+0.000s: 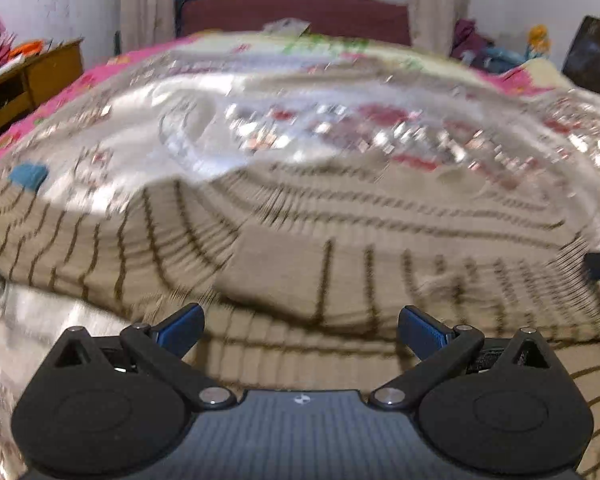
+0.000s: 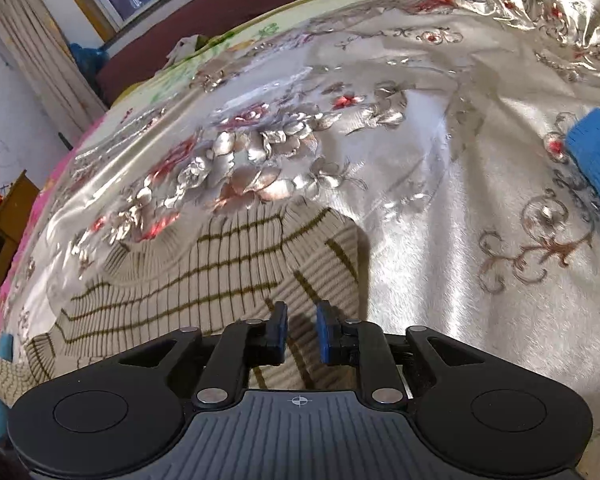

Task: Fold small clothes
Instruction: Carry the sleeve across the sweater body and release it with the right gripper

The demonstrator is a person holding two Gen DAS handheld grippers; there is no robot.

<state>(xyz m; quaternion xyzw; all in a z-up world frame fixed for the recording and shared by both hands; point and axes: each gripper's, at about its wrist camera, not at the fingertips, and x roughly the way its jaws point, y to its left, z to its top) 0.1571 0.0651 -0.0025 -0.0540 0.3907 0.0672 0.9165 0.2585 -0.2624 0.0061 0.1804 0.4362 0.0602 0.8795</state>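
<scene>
Nearest us the right gripper (image 2: pixel 302 334) hangs narrowly parted and empty over the striped sweater (image 2: pixel 204 276) lying on the bed (image 2: pixel 440 208), the left gripper (image 1: pixel 302 332) wide and empty, so we judge ourselves between folds, needing a fresh edge pinched.

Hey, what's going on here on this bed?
A person with a gripper in each hand is folding a beige striped sweater spread on a shiny flowered bedspread. The left gripper is wide open above the sweater, holding nothing. The right gripper has its jaws a little apart with nothing between them. A blue knitted item lies off to the side.
</scene>
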